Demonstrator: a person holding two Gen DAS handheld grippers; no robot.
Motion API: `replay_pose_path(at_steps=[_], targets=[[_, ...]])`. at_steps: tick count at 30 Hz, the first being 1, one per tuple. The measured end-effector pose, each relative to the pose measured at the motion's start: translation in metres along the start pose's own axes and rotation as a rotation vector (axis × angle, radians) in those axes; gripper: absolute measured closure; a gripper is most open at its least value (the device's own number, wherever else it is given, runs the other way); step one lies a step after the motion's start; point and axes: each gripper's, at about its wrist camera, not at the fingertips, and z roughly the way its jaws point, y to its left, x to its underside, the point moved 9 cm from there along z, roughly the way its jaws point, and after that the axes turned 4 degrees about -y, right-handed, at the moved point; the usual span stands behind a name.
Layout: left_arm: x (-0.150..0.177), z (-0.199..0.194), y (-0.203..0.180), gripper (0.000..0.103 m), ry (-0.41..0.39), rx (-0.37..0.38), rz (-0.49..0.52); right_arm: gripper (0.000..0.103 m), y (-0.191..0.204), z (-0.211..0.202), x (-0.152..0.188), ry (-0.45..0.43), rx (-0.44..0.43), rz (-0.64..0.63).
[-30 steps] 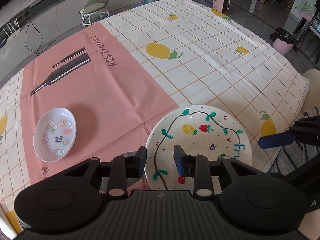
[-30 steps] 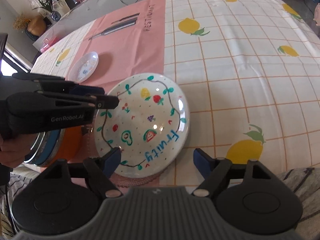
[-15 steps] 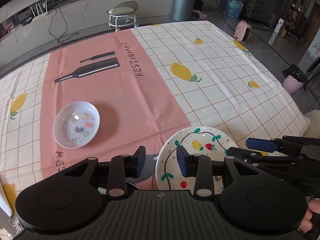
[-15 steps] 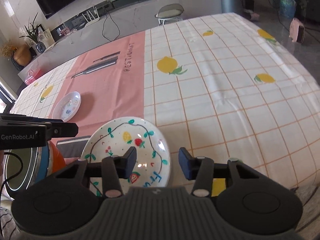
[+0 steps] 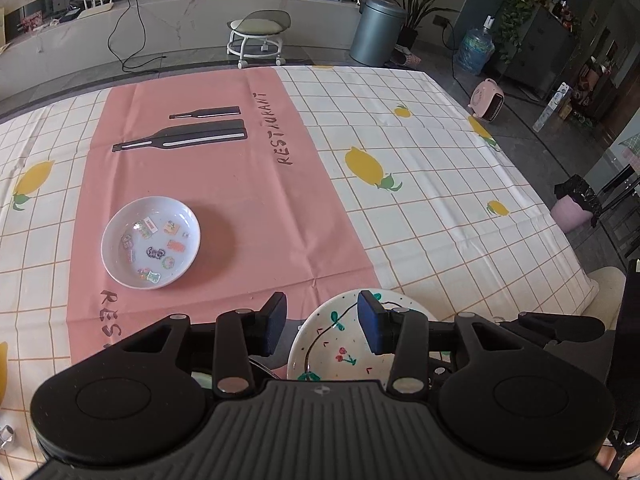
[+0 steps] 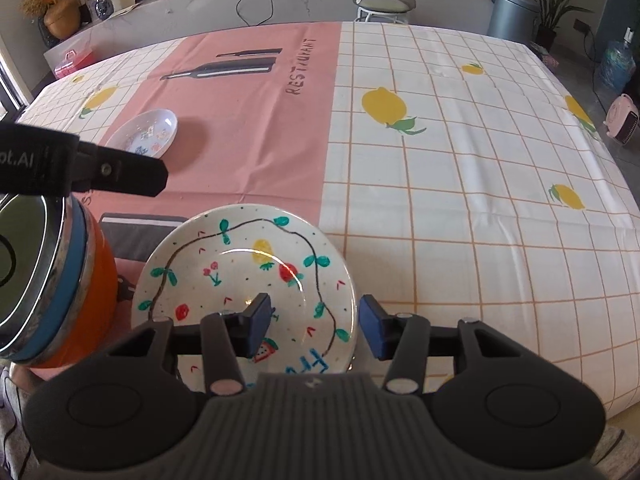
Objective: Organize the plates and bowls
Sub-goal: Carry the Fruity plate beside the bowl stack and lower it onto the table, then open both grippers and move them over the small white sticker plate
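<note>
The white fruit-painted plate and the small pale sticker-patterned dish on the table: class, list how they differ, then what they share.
1. The fruit-painted plate looks wider; the sticker-patterned dish looks smaller.
2. The plate carries hand-drawn fruit, a vine line and blue lettering; the dish shows scattered small sticker-like pictures.
3. The plate lies at the near table edge, straddling the pink and checked cloth; the dish lies farther in, wholly on the pink strip.

Both are round, pale and upright.
</note>
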Motion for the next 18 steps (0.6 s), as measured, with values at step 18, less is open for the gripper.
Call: replay_pose_path(at_steps=[18], targets=[[-0.007, -0.006, -0.002, 0.046, -0.054, -0.096, 0.094, 0.041, 0.003, -0.016, 0.000, -0.043, 0.052, -0.012]])
